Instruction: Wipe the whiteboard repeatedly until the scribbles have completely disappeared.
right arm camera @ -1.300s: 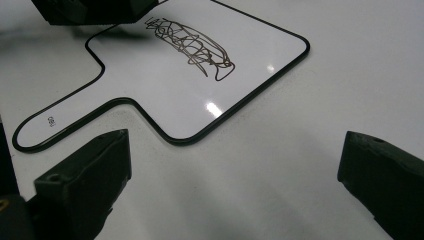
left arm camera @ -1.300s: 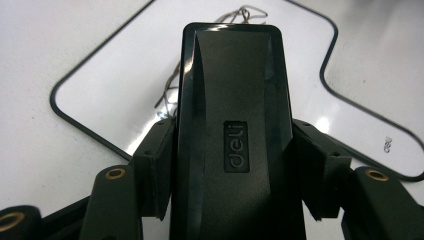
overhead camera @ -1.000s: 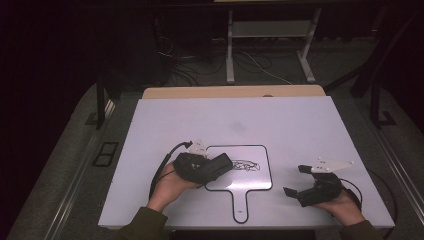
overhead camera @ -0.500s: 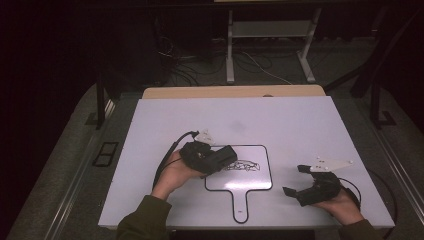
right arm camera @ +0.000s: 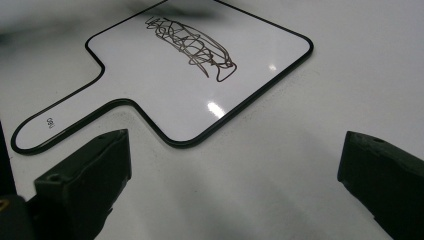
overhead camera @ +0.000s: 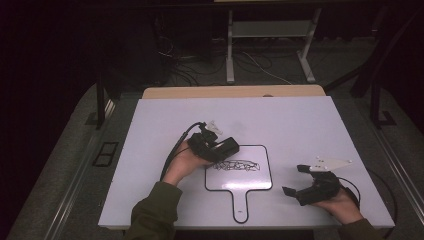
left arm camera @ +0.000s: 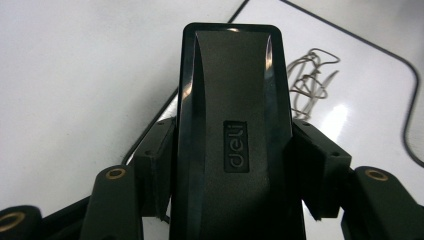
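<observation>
My left gripper (left arm camera: pixel 230 195) is clamped on the black eraser (left arm camera: pixel 232 125), its long axis pointing at the whiteboard's (overhead camera: pixel 250 181) scribble (overhead camera: pixel 236 165). My right gripper (overhead camera: pixel 300 182), beside the whiteboard, stands apart.

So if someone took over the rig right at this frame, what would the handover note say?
Left gripper: shut on the black eraser, held over the top-left corner of the whiteboard.
Right gripper: open, holding nothing, resting on the table to the right of the whiteboard.
Whiteboard: lies flat, handle toward the person, scribble in its upper part.
Done: eraser picked up and brought to the board.
Left: the scribble looks untouched, so wiping is likely next; the right gripper could perhaps steady the board.
</observation>
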Tool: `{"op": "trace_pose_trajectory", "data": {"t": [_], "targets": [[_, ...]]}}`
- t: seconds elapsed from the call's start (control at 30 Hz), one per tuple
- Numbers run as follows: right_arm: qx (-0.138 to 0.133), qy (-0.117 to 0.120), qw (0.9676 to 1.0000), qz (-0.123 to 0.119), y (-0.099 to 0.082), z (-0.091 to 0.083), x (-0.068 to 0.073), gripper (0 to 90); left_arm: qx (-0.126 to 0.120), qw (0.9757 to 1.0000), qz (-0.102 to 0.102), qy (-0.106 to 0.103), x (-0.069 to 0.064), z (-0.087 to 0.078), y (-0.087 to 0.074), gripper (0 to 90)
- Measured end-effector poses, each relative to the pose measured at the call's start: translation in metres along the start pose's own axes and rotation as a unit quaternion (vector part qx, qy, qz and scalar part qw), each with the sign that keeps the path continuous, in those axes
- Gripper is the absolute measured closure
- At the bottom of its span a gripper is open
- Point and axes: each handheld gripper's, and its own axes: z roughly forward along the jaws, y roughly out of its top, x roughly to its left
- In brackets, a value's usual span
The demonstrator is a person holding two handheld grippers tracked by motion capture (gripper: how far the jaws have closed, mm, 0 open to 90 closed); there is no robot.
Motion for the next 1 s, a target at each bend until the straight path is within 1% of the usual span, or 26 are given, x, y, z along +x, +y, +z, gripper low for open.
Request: {"op": "trace_pose_trajectory", "data": {"t": [0.03, 0.07, 0.1, 0.17, 0.23, 0.33, 0.57, 0.7, 0.73, 1.0], "targets": [[0.0, 0.0, 1.0, -0.001, 0.0, 0.0, 0.0, 0.0, 0.0, 1.0, 0.002, 0.001, 0.0, 0.001, -0.001, 39.1], [0.001, 0.0, 1.0, -0.002, -0.001, 0.0, 0.001, 0.0, 0.0, 1.0, -0.004, -0.001, 0.0, 0.004, -0.001, 39.2], [0.001, 0.0, 1.0, -0.002, -0.001, 0.0, 0.001, 0.0, 0.005, 1.0, 0.002, -0.001, 0.0, 0.006, -0.001, 39.2], [0.001, 0.001, 1.0, -0.005, -0.001, -0.001, 0.002, 0.0, 0.011, 0.9999, 0.008, 0.004, -0.002, 0.01, -0.002, 39.2], [0.0, 0.002, 1.0, -0.005, -0.001, -0.001, 0.002, 0.0, 0.011, 0.9999, 0.005, 0.002, -0.004, 0.014, -0.002, 39.1], [-0.001, 0.001, 1.0, -0.005, -0.001, -0.002, 0.002, 0.0, 0.015, 0.9998, 0.012, 0.003, -0.005, 0.018, -0.003, 39.1], [0.001, 0.001, 1.0, -0.004, -0.001, -0.001, 0.001, 0.0, 0.023, 0.9996, 0.015, 0.001, -0.007, 0.026, -0.005, 39.1], [0.0, 0.0, 1.0, -0.003, -0.001, -0.001, 0.001, 0.0, 0.024, 0.9996, 0.016, -0.001, -0.007, 0.027, -0.005, 39.1], [-0.001, 0.0, 1.0, -0.003, -0.001, -0.001, 0.001, 0.0, 0.026, 0.9995, 0.018, 0.0, -0.007, 0.028, -0.005, 39.2], [0.0, 0.0, 1.0, -0.003, -0.001, -0.001, 0.001, 0.0, 0.029, 0.9995, 0.014, -0.002, -0.007, 0.028, -0.006, 39.1]]}}
